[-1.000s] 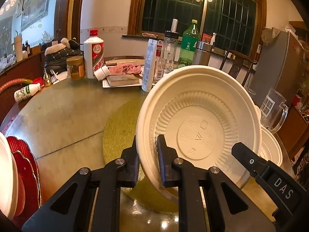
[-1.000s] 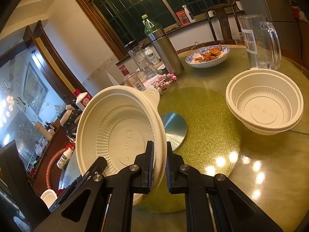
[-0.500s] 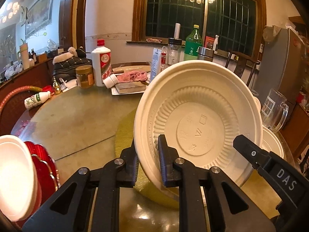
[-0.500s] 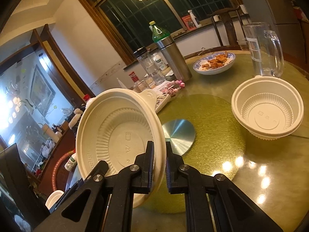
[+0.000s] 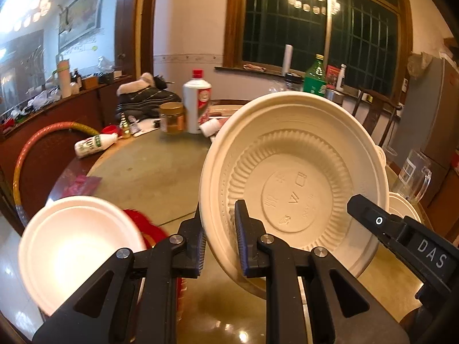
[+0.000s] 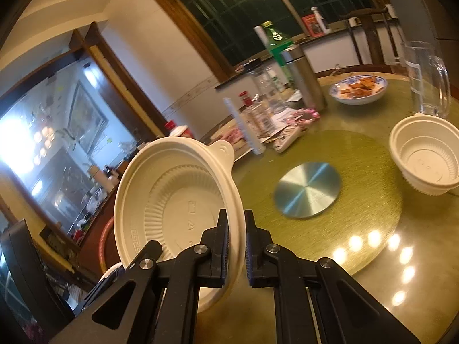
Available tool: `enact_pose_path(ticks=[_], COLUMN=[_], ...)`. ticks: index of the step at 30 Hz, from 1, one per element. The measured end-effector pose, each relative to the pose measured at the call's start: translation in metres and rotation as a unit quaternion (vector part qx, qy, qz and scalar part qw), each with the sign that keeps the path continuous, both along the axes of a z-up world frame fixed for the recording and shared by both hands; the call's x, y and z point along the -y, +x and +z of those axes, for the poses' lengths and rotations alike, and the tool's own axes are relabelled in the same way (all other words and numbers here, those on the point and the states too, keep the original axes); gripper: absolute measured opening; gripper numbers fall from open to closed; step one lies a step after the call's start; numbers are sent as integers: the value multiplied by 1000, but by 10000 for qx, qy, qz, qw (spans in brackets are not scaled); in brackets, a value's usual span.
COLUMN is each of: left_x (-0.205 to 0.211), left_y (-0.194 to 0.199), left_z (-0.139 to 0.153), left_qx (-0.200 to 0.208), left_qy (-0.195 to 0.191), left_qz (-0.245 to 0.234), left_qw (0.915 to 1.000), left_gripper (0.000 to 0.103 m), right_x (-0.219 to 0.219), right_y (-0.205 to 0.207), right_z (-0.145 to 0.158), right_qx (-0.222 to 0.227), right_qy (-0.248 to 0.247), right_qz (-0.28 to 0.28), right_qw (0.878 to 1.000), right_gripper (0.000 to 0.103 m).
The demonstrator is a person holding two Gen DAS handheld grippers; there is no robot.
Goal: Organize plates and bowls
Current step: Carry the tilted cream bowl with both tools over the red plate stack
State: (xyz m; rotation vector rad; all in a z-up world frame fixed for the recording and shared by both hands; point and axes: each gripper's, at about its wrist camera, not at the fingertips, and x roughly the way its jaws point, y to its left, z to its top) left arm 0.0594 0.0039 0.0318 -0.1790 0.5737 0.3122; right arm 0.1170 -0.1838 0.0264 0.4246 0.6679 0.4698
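Both grippers pinch one cream plastic bowl [image 5: 295, 177] by its rim and hold it tilted above the round table. My left gripper [image 5: 219, 235] is shut on the rim's lower left. My right gripper [image 6: 236, 240] is shut on the same bowl [image 6: 178, 200] at its lower right rim; its black body [image 5: 407, 238] shows at the right of the left wrist view. A white bowl [image 5: 71, 246] sits on red plates [image 5: 149, 226] at the lower left. A stack of cream bowls [image 6: 427, 157] stands at the right, also visible in the left wrist view [image 5: 404, 209].
A green turntable [image 6: 358, 200] with a metal disc [image 6: 308, 190] fills the table's middle. Bottles [image 5: 198, 103], a jar [image 5: 172, 117], a steel flask [image 6: 304, 74], a dish of food [image 6: 358, 89] and a glass jug [image 6: 427, 77] crowd the far side.
The held bowl and both grippers have swung left toward the table's near-left edge. The white bowl on the red plates has come further into the left wrist view.
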Motion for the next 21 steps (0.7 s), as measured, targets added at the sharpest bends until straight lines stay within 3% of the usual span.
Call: enact_pose_path(ticks=[14, 21], left_x=[-60, -93], left_y=[-68, -103], left_z=[18, 11], left_qx=[312, 368], left_qy=[-312, -401], left_qz=[227, 300], left_qw=[9988, 9981], left_gripper=[16, 16], right_x=[-67, -102], right_y=[-57, -101], right_z=[32, 39], right_qx=[236, 721], right_qy=[-188, -557], right_qz=[640, 908], right_qw=[9975, 9917], right_gripper=[9, 9])
